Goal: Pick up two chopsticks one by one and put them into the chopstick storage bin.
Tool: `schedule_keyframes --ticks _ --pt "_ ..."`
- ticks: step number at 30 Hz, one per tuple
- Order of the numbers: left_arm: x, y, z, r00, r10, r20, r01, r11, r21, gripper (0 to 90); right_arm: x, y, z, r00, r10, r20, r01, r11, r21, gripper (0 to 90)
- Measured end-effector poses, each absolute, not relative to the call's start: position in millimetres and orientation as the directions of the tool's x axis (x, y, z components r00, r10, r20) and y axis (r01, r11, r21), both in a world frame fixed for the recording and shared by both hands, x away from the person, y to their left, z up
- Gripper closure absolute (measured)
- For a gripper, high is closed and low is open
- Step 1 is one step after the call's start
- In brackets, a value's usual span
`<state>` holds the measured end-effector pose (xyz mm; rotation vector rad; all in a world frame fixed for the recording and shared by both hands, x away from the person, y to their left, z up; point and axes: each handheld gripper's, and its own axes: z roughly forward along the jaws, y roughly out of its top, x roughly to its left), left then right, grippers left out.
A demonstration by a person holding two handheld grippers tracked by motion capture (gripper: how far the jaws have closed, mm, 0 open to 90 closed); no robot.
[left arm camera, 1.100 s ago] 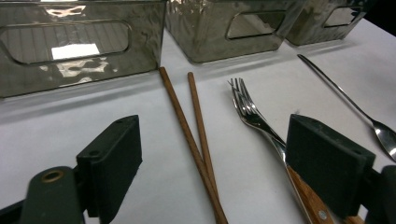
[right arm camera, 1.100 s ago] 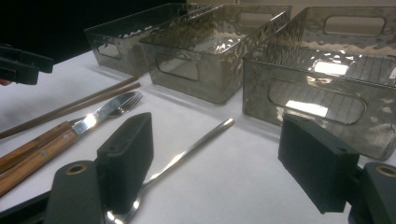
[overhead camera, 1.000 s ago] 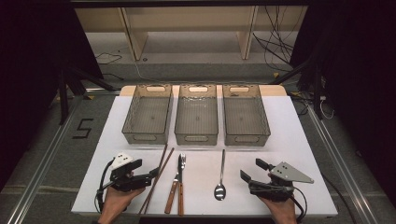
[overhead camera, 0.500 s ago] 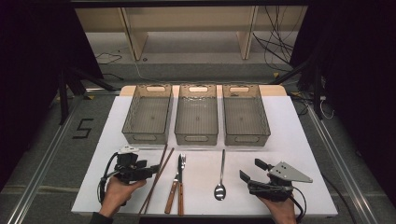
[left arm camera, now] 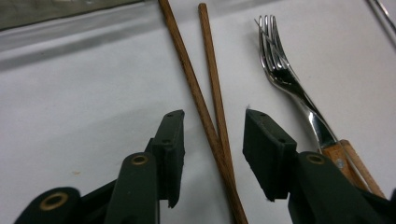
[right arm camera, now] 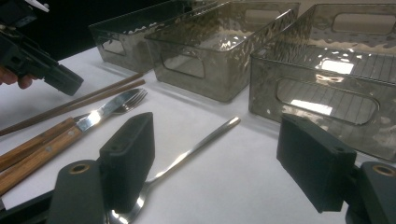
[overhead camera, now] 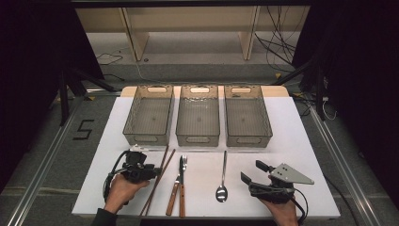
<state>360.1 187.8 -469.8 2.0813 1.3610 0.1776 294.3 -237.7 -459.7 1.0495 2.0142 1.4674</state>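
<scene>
Two brown chopsticks (overhead camera: 159, 175) lie crossed on the white table (overhead camera: 306, 141). My left gripper (overhead camera: 149, 170) sits low over them. In the left gripper view its jaws (left arm camera: 214, 119) straddle both chopsticks (left arm camera: 191, 84) and have just been closing, but a gap remains on each side and the pads press on nothing. A fork (overhead camera: 183, 162) and a knife (overhead camera: 173, 197), both wooden-handled, lie just right of the chopsticks, then a steel spoon (overhead camera: 222, 181). My right gripper (overhead camera: 250, 171) rests near the front right, jaws wide open and empty.
Three clear smoked bins stand in a row behind the cutlery: left (overhead camera: 142, 139), middle (overhead camera: 197, 140), right (overhead camera: 248, 140), all empty. Bare white tabletop lies left of my left hand and right of the bins. The table's front edge runs under both hands.
My left gripper has slid right to the chopsticks, and its jaws have narrowed around them. The right gripper has stayed where it was.
</scene>
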Motion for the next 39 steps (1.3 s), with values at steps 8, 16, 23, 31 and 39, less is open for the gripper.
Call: schedule_keyframes --ticks 8,16,23,31,39 --pt "363.9 182.0 -473.6 0.462 0.867 -0.185 0.773 -0.291 0.564 68.2 294.5 -237.6 -459.8 -0.617 0.782 0.09 0.324 0.148 0.934 28.8" --pt "365.7 178.3 -476.6 0.469 0.871 -0.143 0.769 -0.323 0.552 73.8 294.7 -237.3 -460.0 -0.619 0.779 0.093 0.328 0.149 0.933 29.0" --pt "364.4 175.3 -479.5 0.471 0.876 -0.107 0.763 -0.343 0.547 77.8 294.7 -236.5 -460.1 -0.619 0.78 0.09 0.327 0.152 0.933 29.2" --pt "363.0 174.3 -480.4 0.464 0.882 -0.079 0.755 -0.348 0.556 83.6 294.7 -236.3 -460.2 -0.618 0.781 0.087 0.328 0.156 0.932 29.6" --pt "363.8 178.3 -481.2 0.451 0.885 -0.118 0.765 -0.315 0.562 84.0 294.9 -235.7 -460.5 -0.619 0.781 0.082 0.327 0.162 0.931 29.8"
